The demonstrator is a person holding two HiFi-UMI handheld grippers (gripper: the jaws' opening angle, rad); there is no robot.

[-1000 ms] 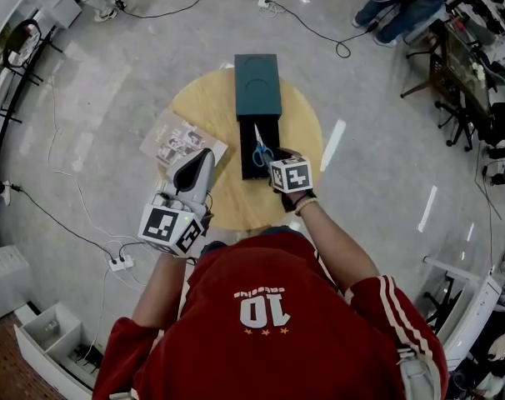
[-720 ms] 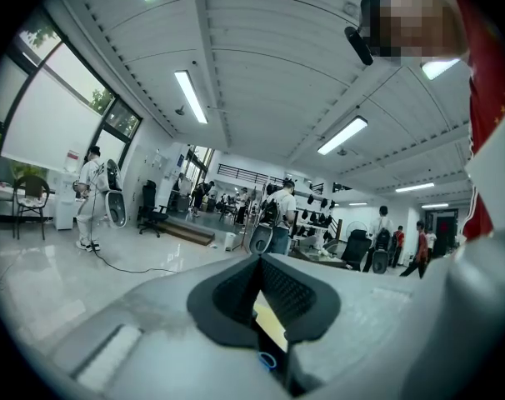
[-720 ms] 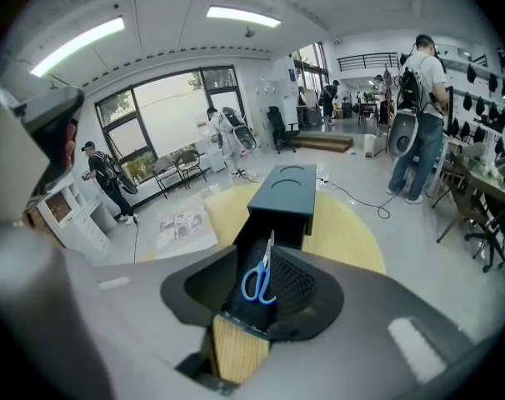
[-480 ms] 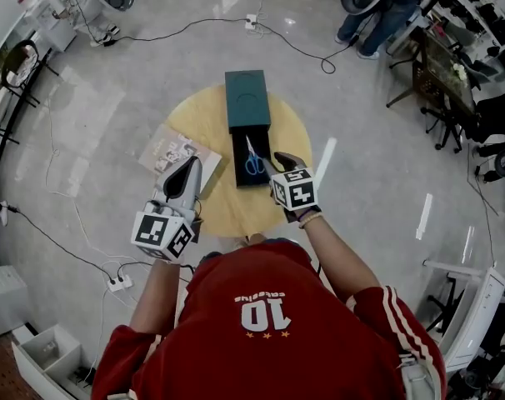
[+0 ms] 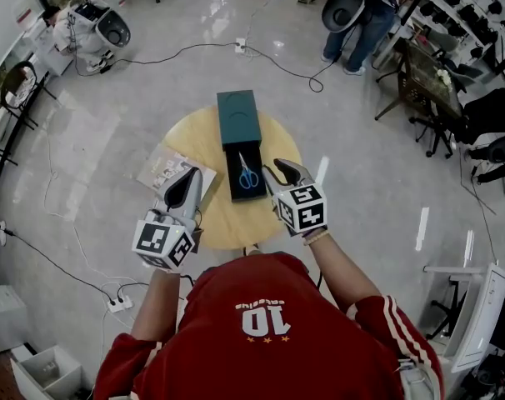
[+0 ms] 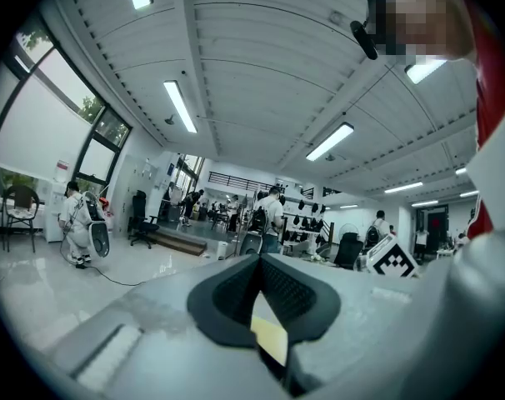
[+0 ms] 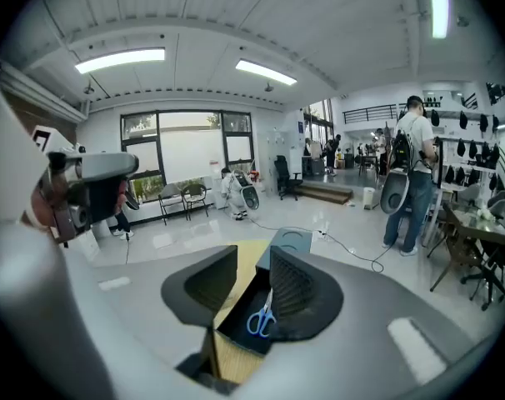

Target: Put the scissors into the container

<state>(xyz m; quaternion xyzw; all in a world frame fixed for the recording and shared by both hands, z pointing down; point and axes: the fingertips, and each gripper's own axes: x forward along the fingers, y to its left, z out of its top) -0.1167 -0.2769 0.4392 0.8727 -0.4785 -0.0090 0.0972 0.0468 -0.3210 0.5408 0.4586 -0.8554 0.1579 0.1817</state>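
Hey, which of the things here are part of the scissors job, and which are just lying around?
Job: scissors, inside the black container; teal lid beyond it.
Lying about: booklet at the left edge of the table; floor cables; power strip.

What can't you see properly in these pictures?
Booklet print: too small in the head view; the left gripper covers one corner.
Container, far half: head view, hidden under its teal cover.
Table: missing from the left gripper view, which shows only the room.
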